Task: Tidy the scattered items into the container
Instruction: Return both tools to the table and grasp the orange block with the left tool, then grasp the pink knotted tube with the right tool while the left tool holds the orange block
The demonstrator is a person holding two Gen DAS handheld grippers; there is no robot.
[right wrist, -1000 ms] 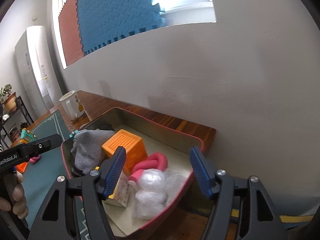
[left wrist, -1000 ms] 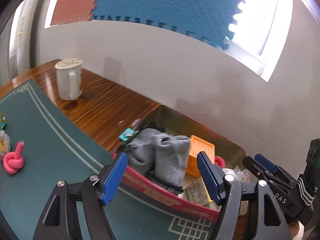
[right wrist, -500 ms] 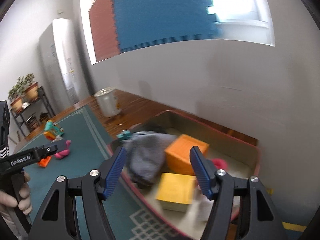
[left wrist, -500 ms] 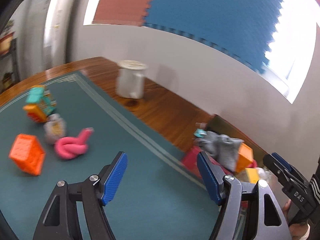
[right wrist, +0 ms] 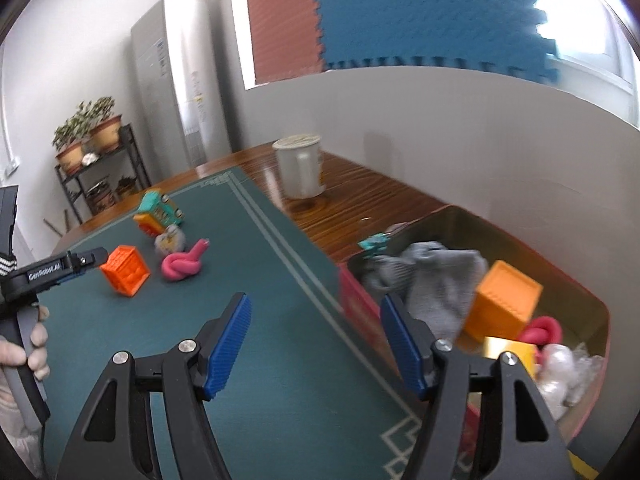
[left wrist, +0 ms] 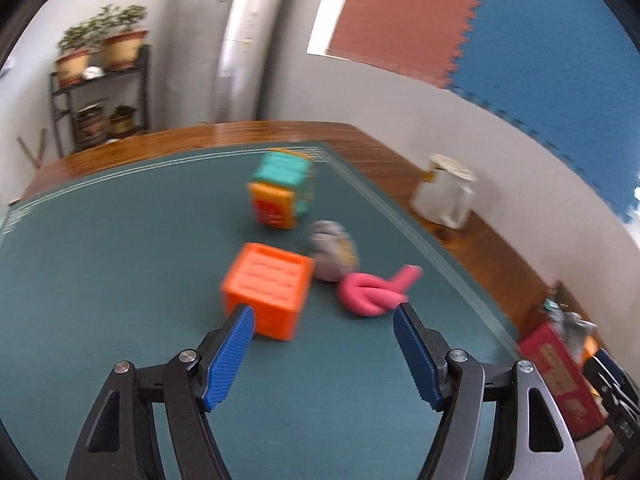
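Left wrist view: left gripper (left wrist: 322, 320), jaws wide and empty, above the green mat (left wrist: 120, 280) on the counter (left wrist: 492, 248). Just beyond the jaws lies the orange cube (left wrist: 268, 290); right of the cube, a grey ball (left wrist: 332, 250) and pink knot (left wrist: 374, 290); behind it, a teal toy (left wrist: 280, 188).

Right wrist view: right gripper (right wrist: 314, 320), jaws wide and empty. The container (right wrist: 460, 220), right of the mat, holds a grey cloth (right wrist: 436, 276), a second orange cube (right wrist: 504, 300) and plastic wrap (right wrist: 560, 372).
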